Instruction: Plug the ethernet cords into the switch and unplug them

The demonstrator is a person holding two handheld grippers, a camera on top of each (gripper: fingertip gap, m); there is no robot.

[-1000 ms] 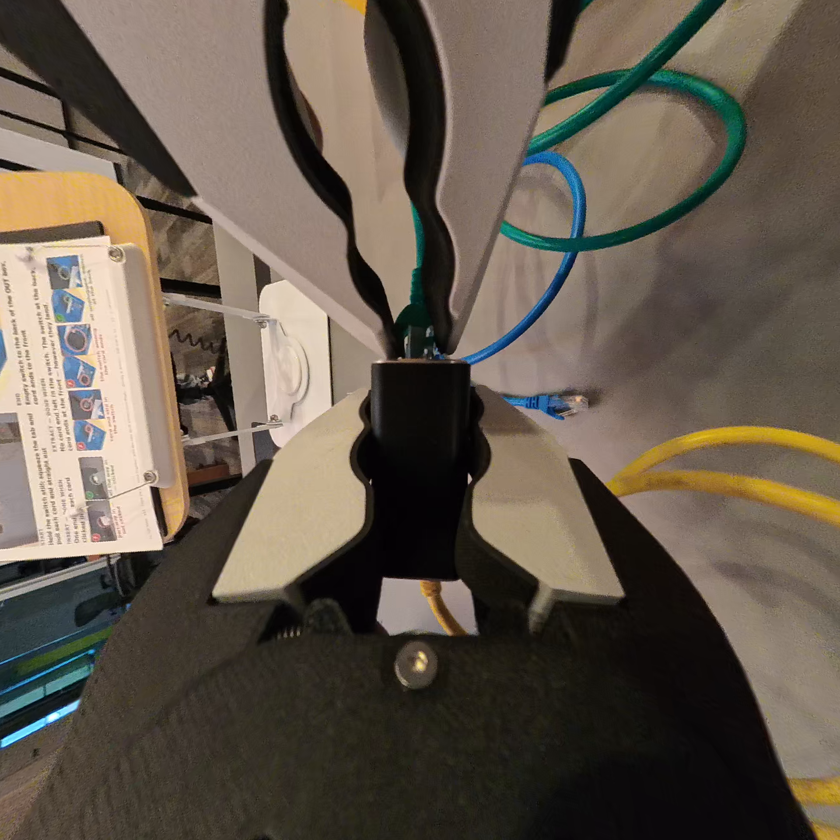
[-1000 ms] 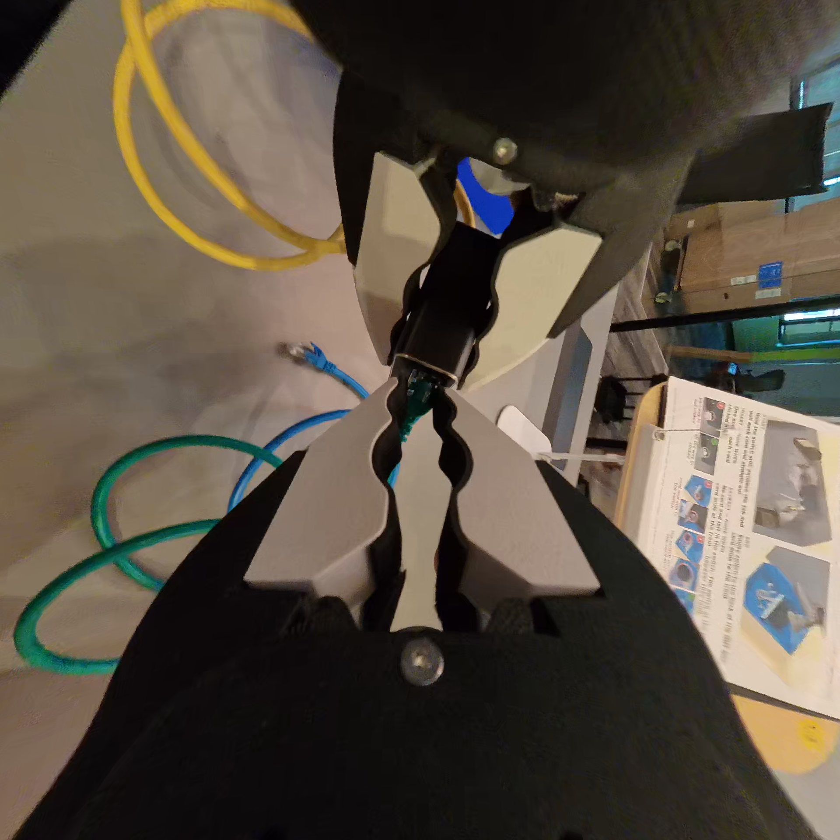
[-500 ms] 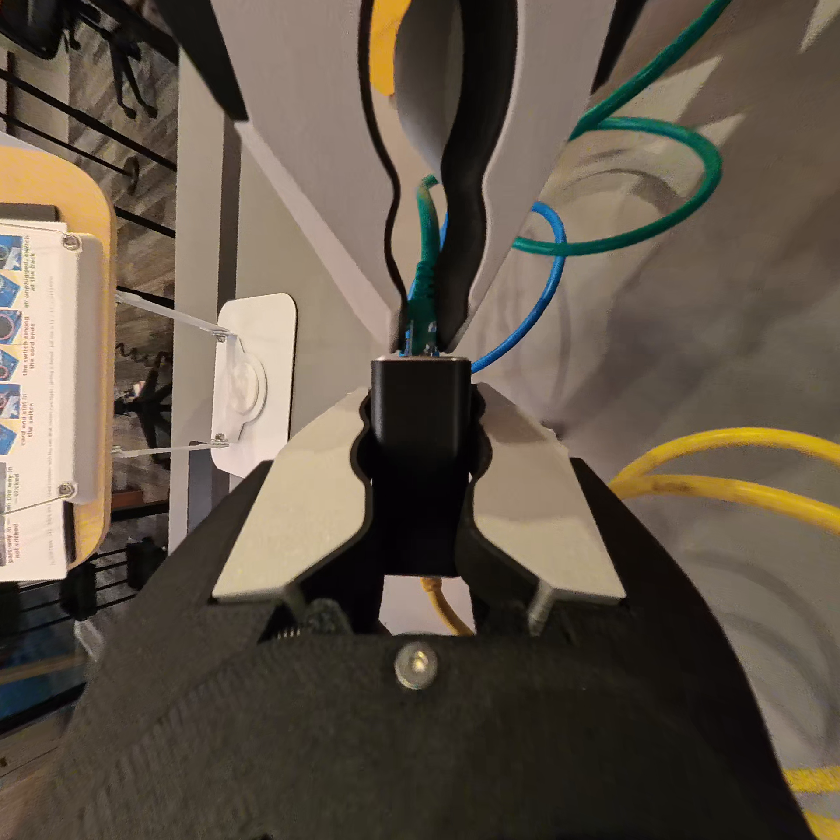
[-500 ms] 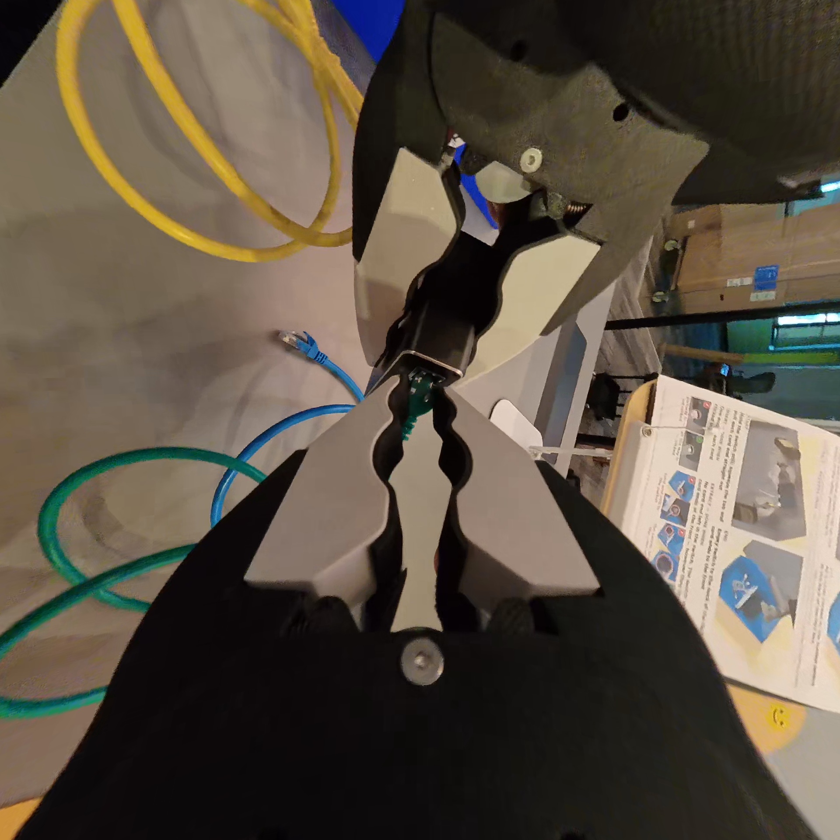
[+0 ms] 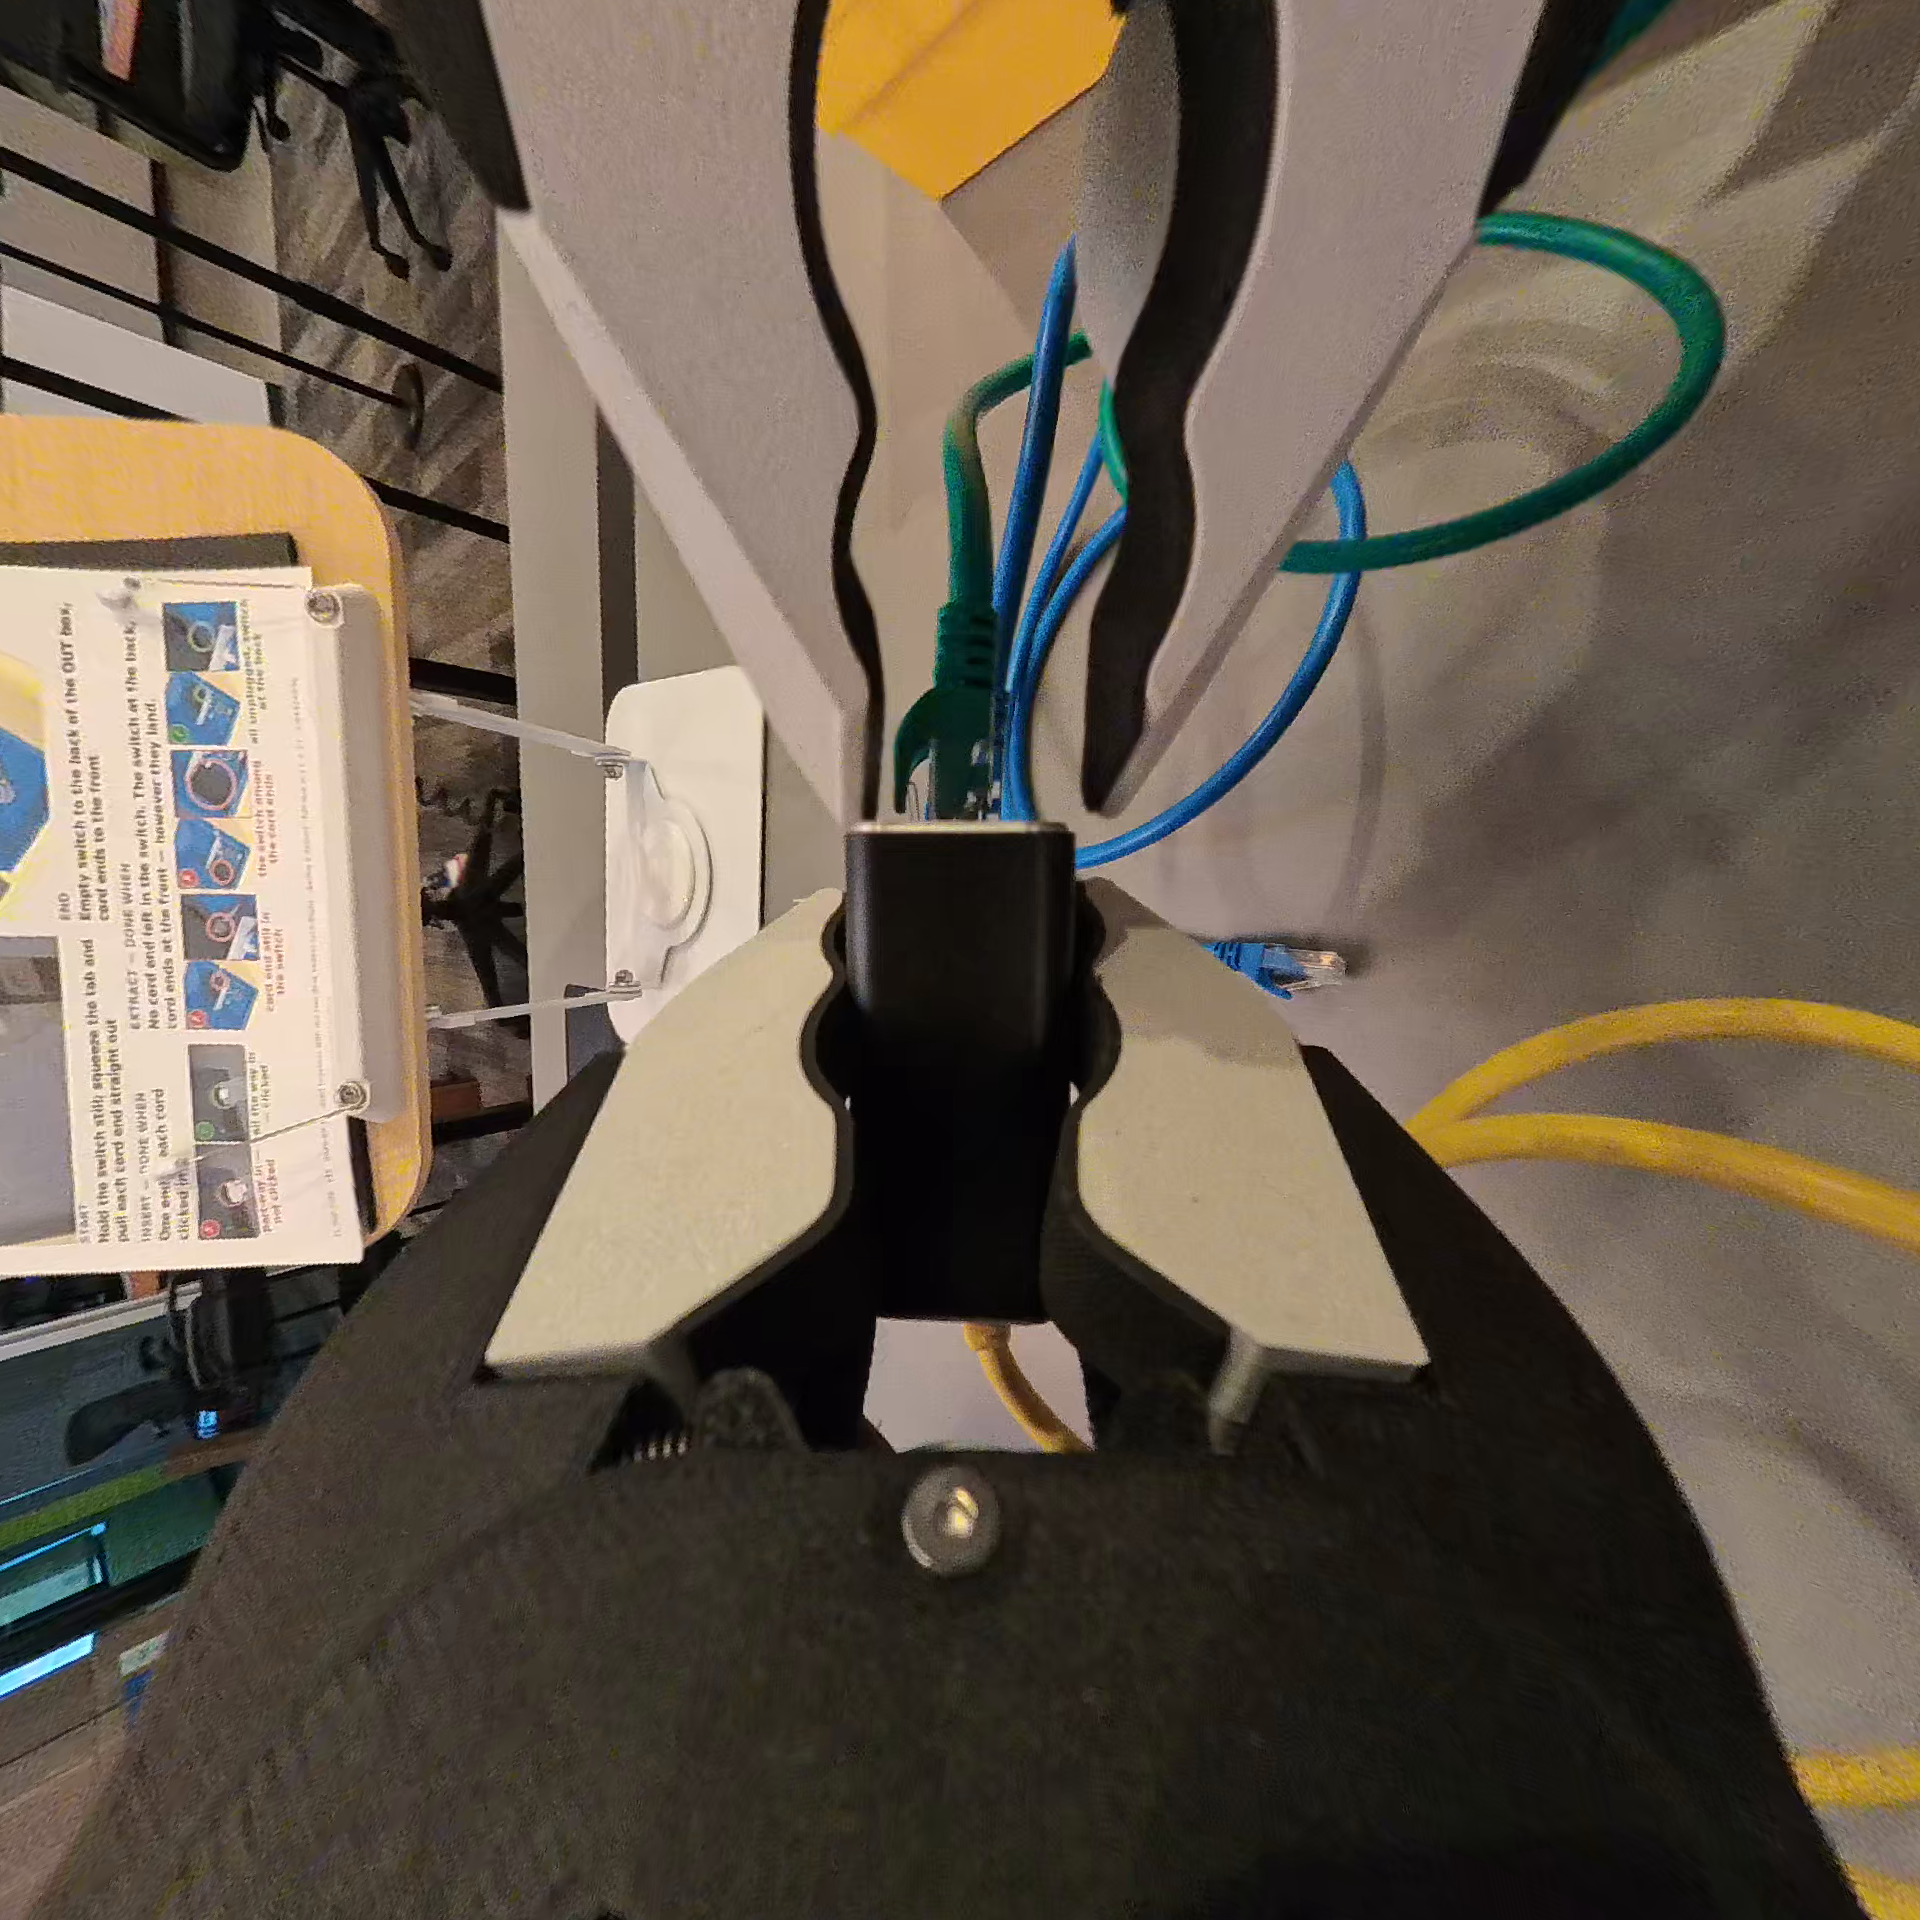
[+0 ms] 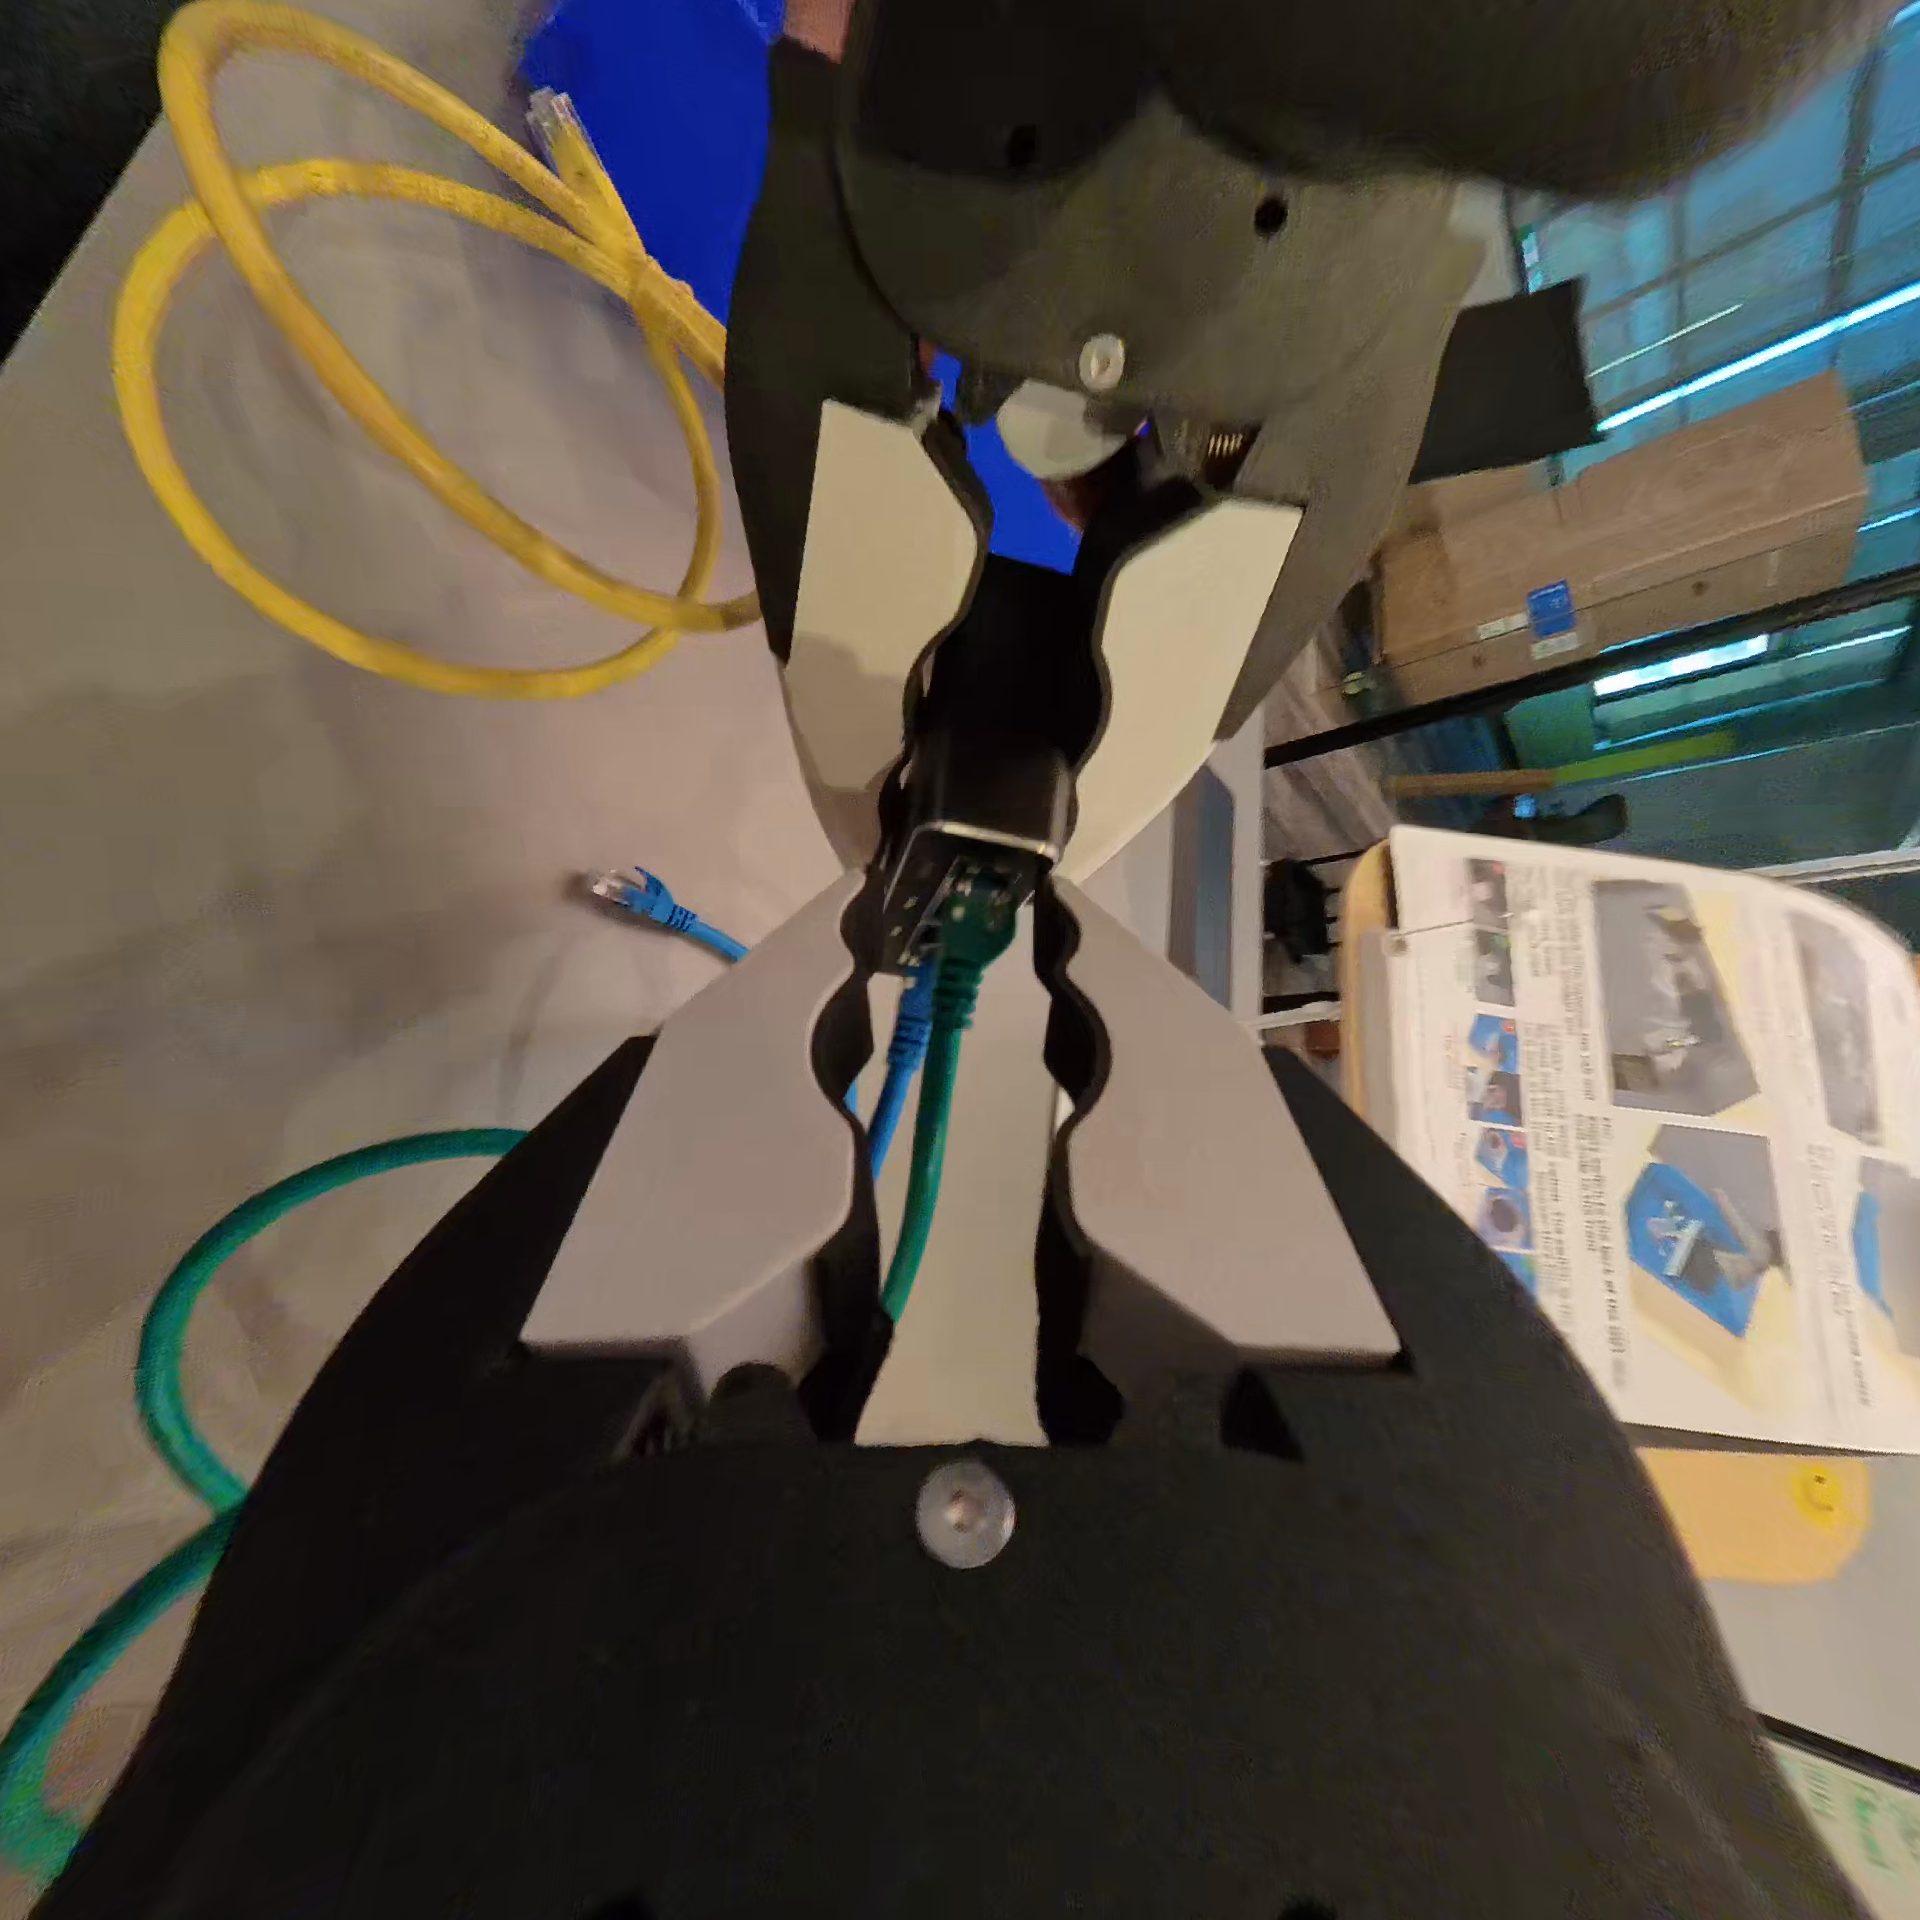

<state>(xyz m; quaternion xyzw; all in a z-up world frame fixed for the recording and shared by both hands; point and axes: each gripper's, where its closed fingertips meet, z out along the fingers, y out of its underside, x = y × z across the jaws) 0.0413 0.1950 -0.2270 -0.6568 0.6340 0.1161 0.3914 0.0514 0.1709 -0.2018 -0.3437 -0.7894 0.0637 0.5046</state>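
My left gripper (image 5: pixel 956 904) is shut on the small black switch (image 5: pixel 956 1039) and holds it above the grey table (image 5: pixel 1610 831). A green cord's plug (image 5: pixel 961 686) and a blue cord's plug (image 5: pixel 1013 727) sit in the switch's ports. My right gripper (image 6: pixel 951 904) is open, its fingers either side of both cords without gripping them, its tips at the switch face (image 6: pixel 977 831). The green plug (image 6: pixel 971 935) and blue plug (image 6: pixel 914 1018) show between its fingers. A loose blue plug (image 6: pixel 634 894) lies on the table, and a yellow cord (image 5: pixel 997 1371) hangs under the switch.
Yellow cord loops (image 6: pixel 416 468) and a green cord loop (image 6: pixel 260 1247) lie on the table. A printed sheet in a clear stand on a wooden board (image 5: pixel 208 914) sits past the table edge. A blue bin (image 6: pixel 665 125) and cardboard boxes (image 6: pixel 1621 540) are farther off. Left and right tips are no more than a few centimetres apart.
My right gripper was shut on the green plug at the switch; it has opened and let go. The green plug stays in the port. The left gripper still holds the switch.
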